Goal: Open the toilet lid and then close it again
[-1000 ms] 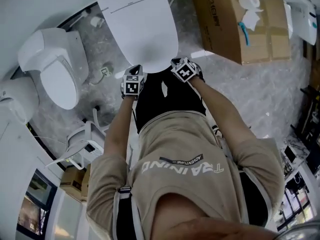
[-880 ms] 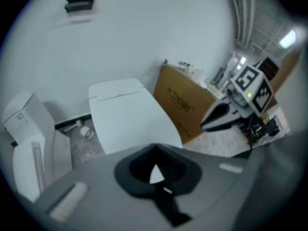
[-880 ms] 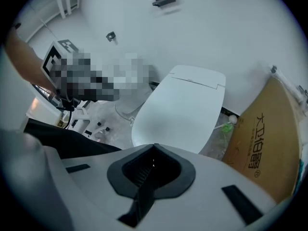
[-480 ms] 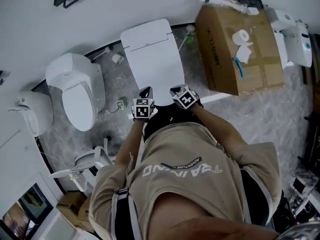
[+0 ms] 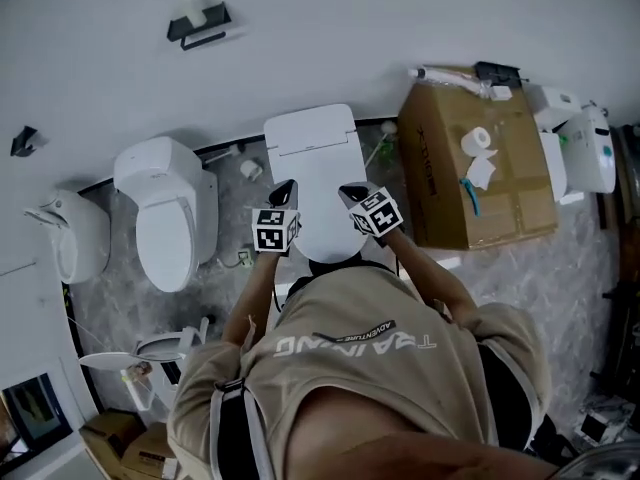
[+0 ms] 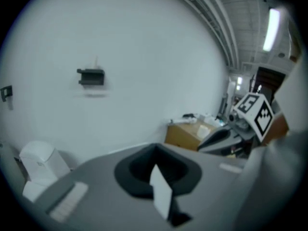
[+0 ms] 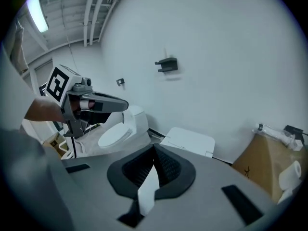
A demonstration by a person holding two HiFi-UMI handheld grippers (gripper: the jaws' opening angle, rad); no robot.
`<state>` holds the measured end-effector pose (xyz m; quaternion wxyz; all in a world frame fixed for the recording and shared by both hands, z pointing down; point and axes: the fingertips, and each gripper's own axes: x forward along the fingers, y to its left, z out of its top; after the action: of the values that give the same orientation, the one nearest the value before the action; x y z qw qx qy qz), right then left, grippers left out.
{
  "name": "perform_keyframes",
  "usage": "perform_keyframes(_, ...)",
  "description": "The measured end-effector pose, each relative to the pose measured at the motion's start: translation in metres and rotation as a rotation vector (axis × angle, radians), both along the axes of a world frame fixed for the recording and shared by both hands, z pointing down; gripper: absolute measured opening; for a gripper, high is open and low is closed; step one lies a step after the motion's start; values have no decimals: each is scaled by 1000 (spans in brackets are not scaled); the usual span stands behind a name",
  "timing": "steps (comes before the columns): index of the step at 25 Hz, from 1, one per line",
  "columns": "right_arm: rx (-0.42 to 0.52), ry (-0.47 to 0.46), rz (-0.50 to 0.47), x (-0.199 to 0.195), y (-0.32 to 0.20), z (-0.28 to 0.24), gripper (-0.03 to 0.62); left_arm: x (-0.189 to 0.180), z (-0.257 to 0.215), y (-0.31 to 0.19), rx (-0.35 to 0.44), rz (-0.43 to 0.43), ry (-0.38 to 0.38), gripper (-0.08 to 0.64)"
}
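Centre: closed toilet lid (image 5: 322,173), rigid, slick, likely light; I'd hook its front rim. My left gripper (image 5: 284,189) and right gripper (image 5: 353,194): jaws together, empty.

Marbled floor (image 5: 570,268) bears a closed toilet (image 5: 315,183), second toilet (image 5: 165,213), cardboard box (image 5: 480,168).

Tan T-shirt (image 5: 400,388) lettered TRAINING in white, black shoulder straps (image 5: 228,428).

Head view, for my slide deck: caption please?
Left hand-held gripper and right hand-held gripper, shut, above closed white rectangular toilet lid.
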<state>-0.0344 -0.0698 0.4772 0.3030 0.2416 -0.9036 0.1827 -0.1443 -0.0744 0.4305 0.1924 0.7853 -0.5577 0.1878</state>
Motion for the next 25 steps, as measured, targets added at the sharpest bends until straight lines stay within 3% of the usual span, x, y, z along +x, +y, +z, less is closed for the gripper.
perform_keyframes(13, 300, -132, -14, -9, -49, -156, 14, -15, -164, -55, 290, -13, 23, 5)
perform_keyframes(20, 447, -212, 20, -9, -75, -226, 14, -18, -217, -62, 395, -15, 13, 5)
perform_keyframes(25, 510, -281, 1, -11, -65, -268, 14, -12, -249, -62, 465, -12, 18, 5)
